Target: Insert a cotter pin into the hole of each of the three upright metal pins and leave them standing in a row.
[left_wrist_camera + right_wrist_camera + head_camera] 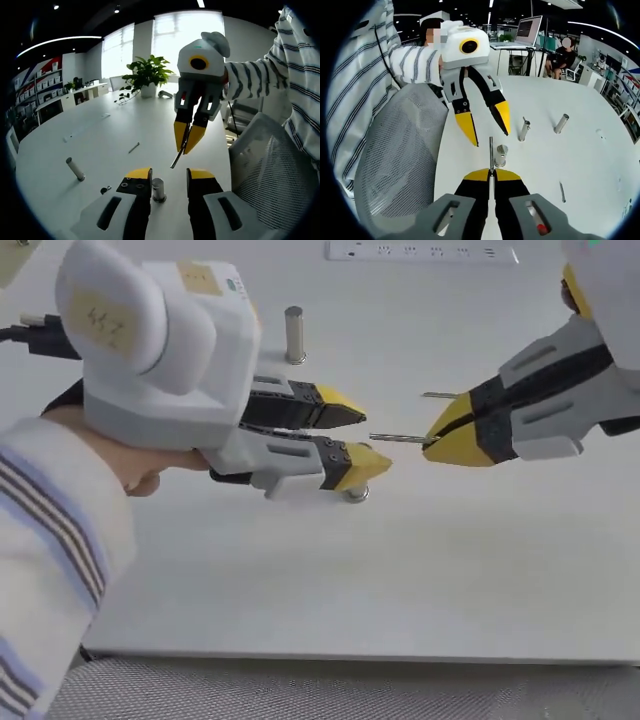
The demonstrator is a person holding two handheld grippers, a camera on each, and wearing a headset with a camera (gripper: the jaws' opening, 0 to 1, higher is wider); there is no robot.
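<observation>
White table point(300, 580), potted plant point(148, 75), bright window point(187, 30)

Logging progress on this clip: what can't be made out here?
Head view: left tool hides most of the near metal pin, hole included.
Right gripper view: middle pin too small to tell whether it is pinned.
Left gripper view: small dark item, too small to identify.

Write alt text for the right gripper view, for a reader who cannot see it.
The right gripper, its yellow-tipped fingers shut on a thin metal cotter pin, points it at a short grey metal pin on the white table. The left gripper faces it, fingers open. A second grey metal pin and a third grey metal pin stand further off.
</observation>
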